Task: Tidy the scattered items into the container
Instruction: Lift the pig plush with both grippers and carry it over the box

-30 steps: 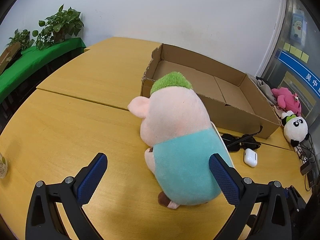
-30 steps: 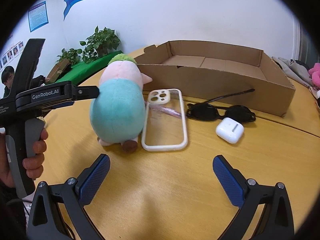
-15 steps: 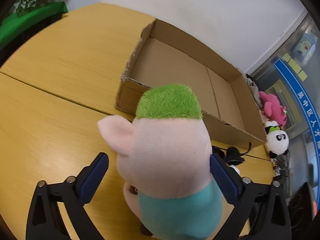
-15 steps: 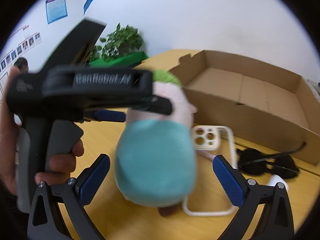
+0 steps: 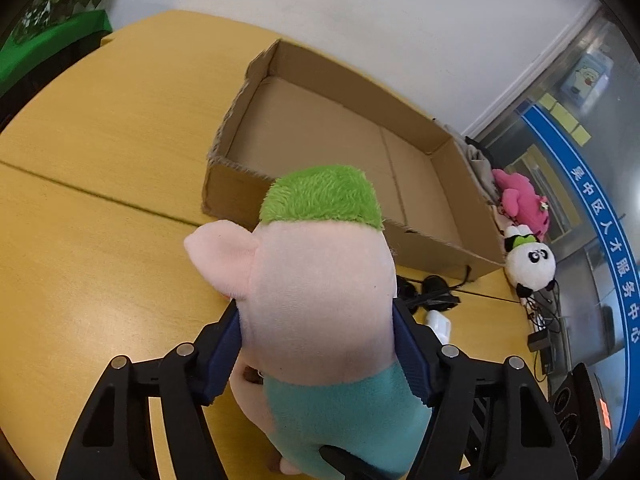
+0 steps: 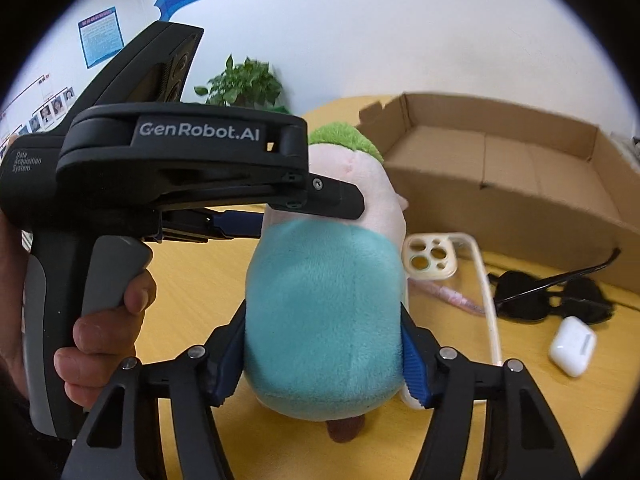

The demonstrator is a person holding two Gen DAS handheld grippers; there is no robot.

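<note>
A plush pig (image 5: 320,300) with green hair and a teal shirt stands on the wooden table; it also shows in the right wrist view (image 6: 324,312). My left gripper (image 5: 318,352) is shut on its pink upper body. My right gripper (image 6: 322,364) is shut on its teal lower body from behind. The open cardboard box (image 5: 344,140) lies just beyond the pig, with nothing inside; it also shows in the right wrist view (image 6: 500,164). A clear phone case (image 6: 452,272), black sunglasses (image 6: 556,296) and a white earbud case (image 6: 572,346) lie right of the pig.
A panda plush (image 5: 530,266) and a pink plush (image 5: 520,204) sit past the box's right end, with cables and devices (image 5: 548,328) at the table's edge. Potted plants (image 6: 244,84) stand at the back left. The person's hand (image 6: 104,340) holds the left gripper's handle.
Both grippers moved in and closed on the plush pig, the left on its upper body, the right on its lower body. One second ago both were open and apart from it.
</note>
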